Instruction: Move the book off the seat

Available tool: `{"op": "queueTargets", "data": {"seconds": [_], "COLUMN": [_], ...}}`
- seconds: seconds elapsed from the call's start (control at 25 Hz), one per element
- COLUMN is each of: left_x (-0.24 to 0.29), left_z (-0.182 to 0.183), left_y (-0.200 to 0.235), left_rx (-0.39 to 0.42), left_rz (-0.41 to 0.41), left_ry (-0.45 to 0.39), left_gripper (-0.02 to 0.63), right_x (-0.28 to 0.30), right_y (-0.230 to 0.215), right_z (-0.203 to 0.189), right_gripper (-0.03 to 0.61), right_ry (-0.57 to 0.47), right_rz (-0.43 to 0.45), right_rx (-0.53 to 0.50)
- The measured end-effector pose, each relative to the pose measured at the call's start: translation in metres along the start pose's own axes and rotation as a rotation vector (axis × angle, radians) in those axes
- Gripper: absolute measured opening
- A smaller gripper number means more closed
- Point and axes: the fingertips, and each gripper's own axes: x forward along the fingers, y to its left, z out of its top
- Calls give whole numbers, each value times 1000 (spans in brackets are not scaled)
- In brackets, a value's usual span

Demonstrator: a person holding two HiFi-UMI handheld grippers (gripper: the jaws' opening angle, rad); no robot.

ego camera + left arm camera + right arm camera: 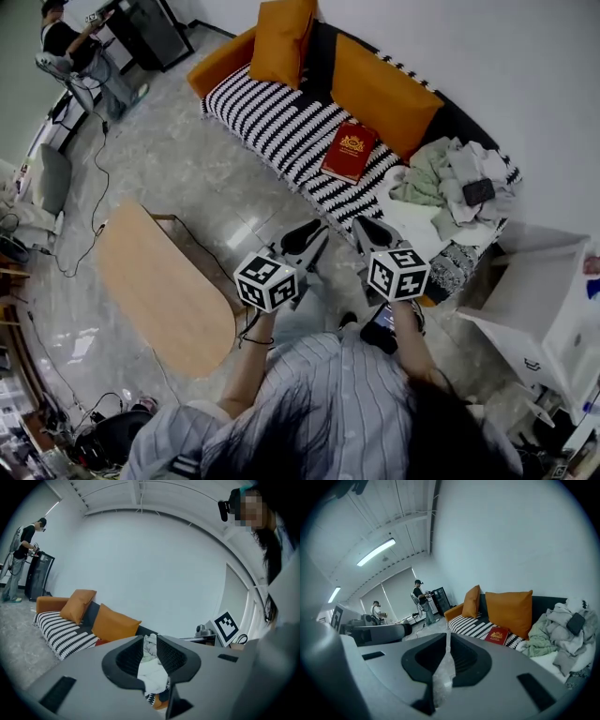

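Note:
A red book (350,150) with a gold emblem lies flat on the black-and-white striped sofa seat (272,117), in front of an orange cushion (384,94). The right gripper view shows the book (498,634) ahead and to the right. Both grippers hang over the floor, short of the sofa's front edge. My left gripper (309,234) is shut with nothing in it, and in its own view (150,641) it points at the heap of clothes. My right gripper (372,231) is also shut and empty, its jaws (447,639) aimed at the floor before the sofa.
A heap of clothes (450,183) with a dark phone (478,190) on it fills the sofa's right end. A wooden coffee table (164,286) stands to my left, a white cabinet (548,300) to my right. A person (80,52) stands far back left.

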Motion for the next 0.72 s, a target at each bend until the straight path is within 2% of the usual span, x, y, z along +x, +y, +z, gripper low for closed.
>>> {"op": "queueTargets", "data": {"seconds": [0.2,0.44,0.72], "left_x": [13,31,42], "left_z": [21,35,56], "left_y": [47,85,127], "left_rx": [-9,-20,23], "left_rz": [-14,-69,-114], "left_ry": [24,50,70], "left_gripper": [86,86,86], "right_x": [38,74,109], "right_y": [-3,-4,-4], "right_z": [13,31,49], "right_gripper": [38,38,38], "right_ry": [33,43,26], "right_rz": [-44,-92,-141], "right_rx": [20,31,52]}}
